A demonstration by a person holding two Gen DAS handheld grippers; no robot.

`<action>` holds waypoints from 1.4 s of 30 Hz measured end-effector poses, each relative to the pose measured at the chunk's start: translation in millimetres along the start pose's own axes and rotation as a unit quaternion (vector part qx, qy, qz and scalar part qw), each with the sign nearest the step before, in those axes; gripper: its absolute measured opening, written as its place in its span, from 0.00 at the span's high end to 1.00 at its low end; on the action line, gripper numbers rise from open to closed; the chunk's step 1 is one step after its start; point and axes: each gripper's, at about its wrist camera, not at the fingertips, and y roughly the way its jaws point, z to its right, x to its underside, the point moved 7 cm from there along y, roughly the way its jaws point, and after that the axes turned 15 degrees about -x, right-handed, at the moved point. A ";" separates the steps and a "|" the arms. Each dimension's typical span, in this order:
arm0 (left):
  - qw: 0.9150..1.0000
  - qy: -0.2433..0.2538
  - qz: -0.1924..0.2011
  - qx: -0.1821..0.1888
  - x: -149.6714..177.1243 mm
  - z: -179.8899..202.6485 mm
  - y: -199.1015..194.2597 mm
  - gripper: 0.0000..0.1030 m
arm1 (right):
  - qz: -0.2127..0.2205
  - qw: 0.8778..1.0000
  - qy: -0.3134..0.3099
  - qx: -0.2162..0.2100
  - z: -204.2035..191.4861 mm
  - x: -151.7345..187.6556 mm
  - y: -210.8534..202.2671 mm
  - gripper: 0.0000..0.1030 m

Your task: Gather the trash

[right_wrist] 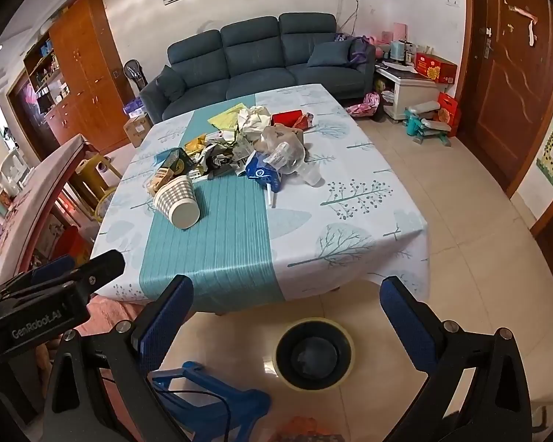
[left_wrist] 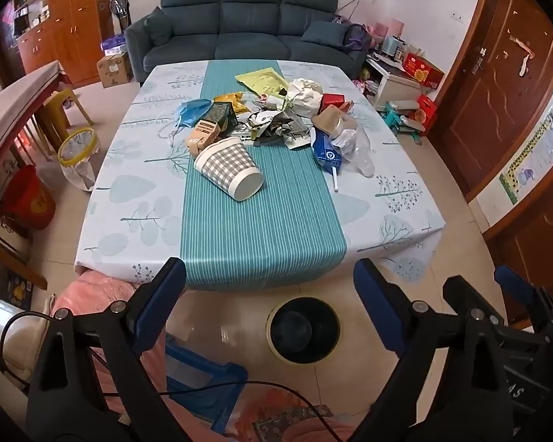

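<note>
The trash pile (left_wrist: pixel 276 110) sits on the far half of the table (left_wrist: pixel 387 199), mostly along the teal striped runner (left_wrist: pixel 261 235): crumpled paper, a yellow bag, a red box, a blue face mask at the pile's left edge, a clear plastic bottle on its right. A checked paper cup (left_wrist: pixel 228 167) lies on its side just in front of the heap, base toward me. Some of the smaller scraps in the middle I cannot make out. On the floor below the table's near edge stands my black bin (left_wrist: pixel 305 329), upright with its mouth showing. My left gripper (left_wrist: pixel 269 291) hangs over the floor short of the table, jaws spread wide with nothing between them. My right gripper (right_wrist: pixel 287 305) is the same, wide and empty, with the bin between its fingers in its own view
</note>
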 end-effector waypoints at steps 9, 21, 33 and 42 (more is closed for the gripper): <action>1.000 0.009 0.003 0.007 2.7 3.2 -3.5 0.13 | 0.001 1.000 0.003 -0.003 9.2 2.8 6.0 0.01; 1.000 0.011 0.005 0.005 2.5 1.7 -5.1 0.13 | -0.009 1.000 -0.009 -0.012 6.2 -5.4 19.6 0.01; 1.000 0.014 0.009 0.002 2.9 -1.2 -7.9 0.13 | -0.008 1.000 -0.013 -0.015 2.7 -6.3 18.9 0.01; 1.000 0.014 0.013 0.000 2.3 -4.7 -10.8 0.13 | -0.008 1.000 -0.012 -0.017 2.8 -5.9 18.2 0.01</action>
